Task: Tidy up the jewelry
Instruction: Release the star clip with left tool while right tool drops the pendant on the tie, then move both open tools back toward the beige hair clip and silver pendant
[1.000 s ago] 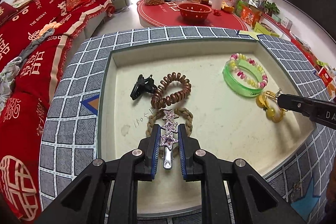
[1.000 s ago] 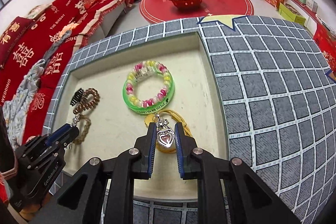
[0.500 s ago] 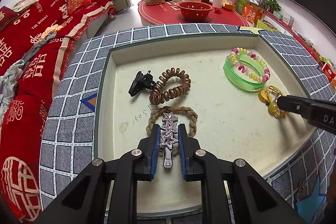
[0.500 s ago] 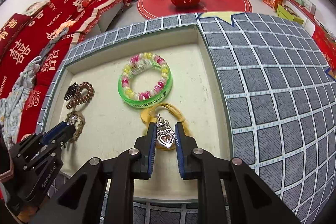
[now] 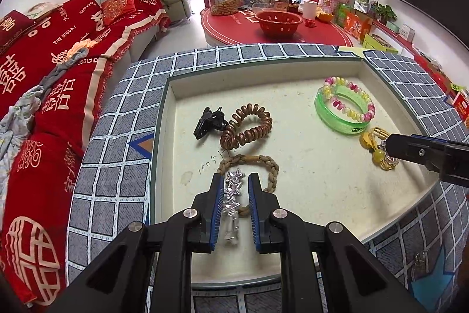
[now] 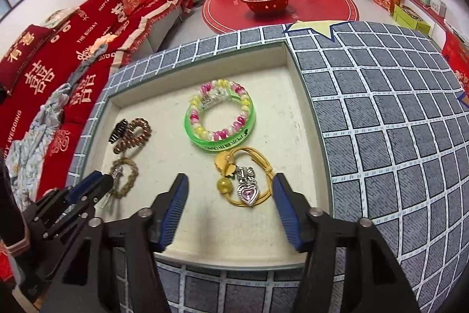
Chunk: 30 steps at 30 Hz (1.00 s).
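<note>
My left gripper (image 5: 234, 189) holds a silver star hair clip (image 5: 233, 195) between its pads, over a braided tan bracelet (image 5: 263, 163) in the cream tray (image 5: 293, 72); the jaws look slightly parted. My right gripper (image 6: 230, 192) is open; a silver heart pendant (image 6: 248, 189) lies between its fingers on a yellow cord bracelet (image 6: 258, 163). A green bangle (image 6: 219, 119) with a pink-yellow bead bracelet on it lies beyond. A brown spiral hair tie (image 5: 246, 128) and a black claw clip (image 5: 208, 122) lie at the tray's left.
The tray sits sunk in a grey grid-patterned ottoman (image 6: 381, 122). A red sofa (image 5: 44, 63) stands to the left. A round red table (image 5: 278, 28) with a red bowl and jars stands behind.
My right gripper has opened and let the heart pendant drop onto the yellow cord bracelet. My left gripper has eased slightly around the star clip, which now looks tilted.
</note>
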Each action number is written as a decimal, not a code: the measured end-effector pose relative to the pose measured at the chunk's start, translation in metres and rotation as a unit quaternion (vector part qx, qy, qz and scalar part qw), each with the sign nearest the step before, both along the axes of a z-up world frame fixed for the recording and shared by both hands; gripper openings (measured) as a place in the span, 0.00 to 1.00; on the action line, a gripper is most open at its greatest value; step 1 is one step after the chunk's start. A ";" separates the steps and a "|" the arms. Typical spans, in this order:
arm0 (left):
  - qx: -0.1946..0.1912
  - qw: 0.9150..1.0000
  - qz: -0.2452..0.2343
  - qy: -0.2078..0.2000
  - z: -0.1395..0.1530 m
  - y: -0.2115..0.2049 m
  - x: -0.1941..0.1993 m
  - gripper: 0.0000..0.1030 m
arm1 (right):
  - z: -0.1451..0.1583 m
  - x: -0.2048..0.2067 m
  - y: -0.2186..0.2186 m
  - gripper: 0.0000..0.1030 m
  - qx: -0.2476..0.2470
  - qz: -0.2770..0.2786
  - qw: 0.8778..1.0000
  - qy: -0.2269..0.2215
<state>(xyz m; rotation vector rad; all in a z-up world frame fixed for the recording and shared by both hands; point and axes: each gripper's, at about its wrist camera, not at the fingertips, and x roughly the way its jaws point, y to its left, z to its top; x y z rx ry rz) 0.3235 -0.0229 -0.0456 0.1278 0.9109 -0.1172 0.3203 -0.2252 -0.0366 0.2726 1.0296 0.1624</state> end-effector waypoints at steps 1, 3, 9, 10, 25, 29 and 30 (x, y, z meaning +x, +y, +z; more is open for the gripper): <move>0.001 1.000 0.000 -0.001 0.001 0.000 0.000 0.29 | 0.002 -0.001 0.000 0.66 0.003 -0.001 1.000 -0.002; 0.004 1.000 -0.001 -0.004 0.002 -0.001 0.000 0.29 | 0.006 -0.002 0.000 0.66 0.004 -0.001 1.000 -0.005; 0.000 1.000 0.002 -0.002 0.005 0.000 0.000 0.30 | 0.012 -0.004 -0.002 0.66 0.013 -0.004 1.000 -0.007; 0.001 1.000 0.003 -0.003 0.006 0.000 0.000 0.30 | 0.013 -0.004 -0.004 0.66 0.016 -0.005 1.000 -0.007; -0.003 0.999 0.025 -0.037 0.020 0.012 -0.009 1.00 | 0.019 -0.007 -0.009 0.78 0.018 -0.018 1.000 -0.009; 0.003 0.999 0.027 -0.039 0.021 0.014 -0.009 1.00 | 0.024 -0.008 -0.011 0.82 0.018 -0.025 0.999 -0.012; 0.005 0.999 0.028 -0.039 0.021 0.015 -0.010 1.00 | 0.025 -0.009 -0.012 0.82 0.020 -0.027 0.999 -0.014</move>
